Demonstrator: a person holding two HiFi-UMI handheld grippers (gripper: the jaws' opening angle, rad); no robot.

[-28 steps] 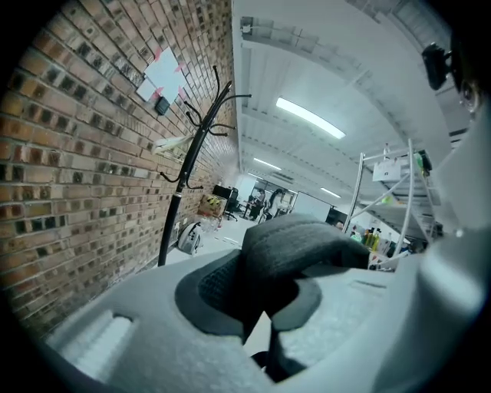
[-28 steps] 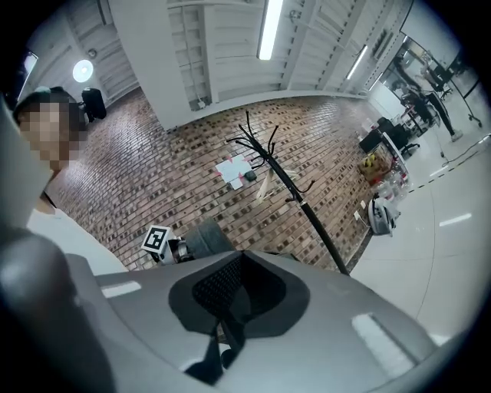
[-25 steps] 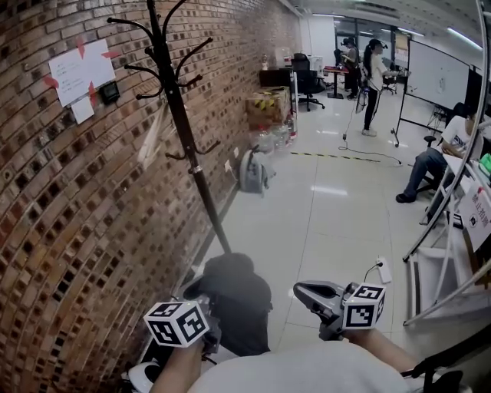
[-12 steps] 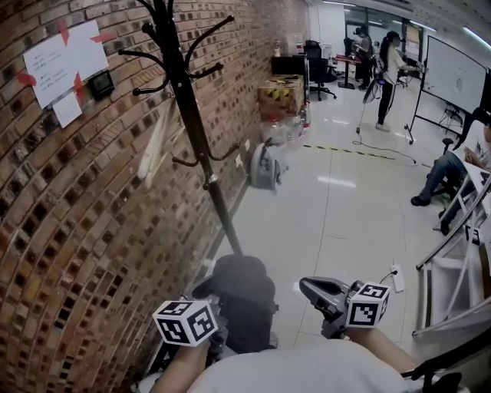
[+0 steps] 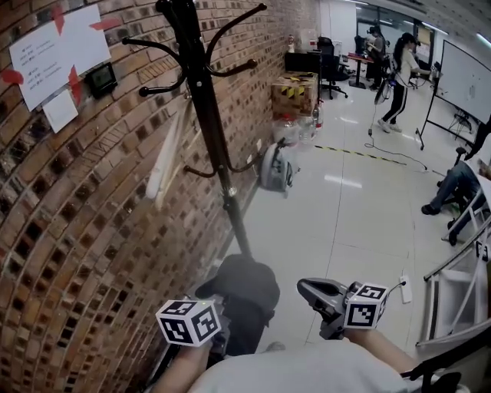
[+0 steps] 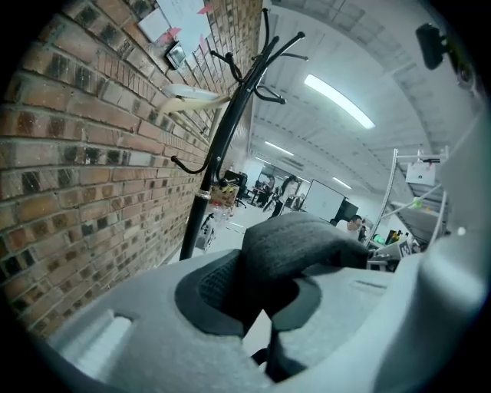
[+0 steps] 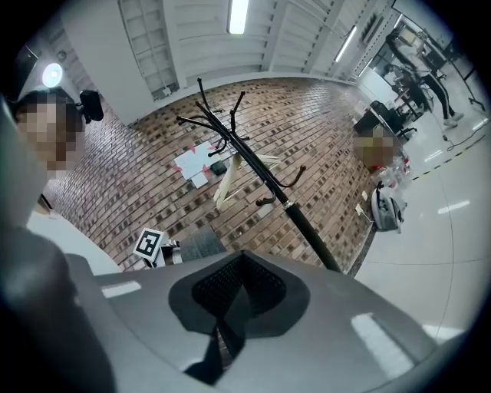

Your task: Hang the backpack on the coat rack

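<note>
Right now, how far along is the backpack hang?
Done: the backpack is picked up, the left gripper shut on its top strap. In hand: it hangs from that gripper, short of the coat rack by the brick wall. The right gripper is shut and empty. Left: close in, lift the strap over a hook, let go. The hooks in view are bare.

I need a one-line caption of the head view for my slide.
Left gripper holds a black backpack before the coat rack by the brick wall.
</note>
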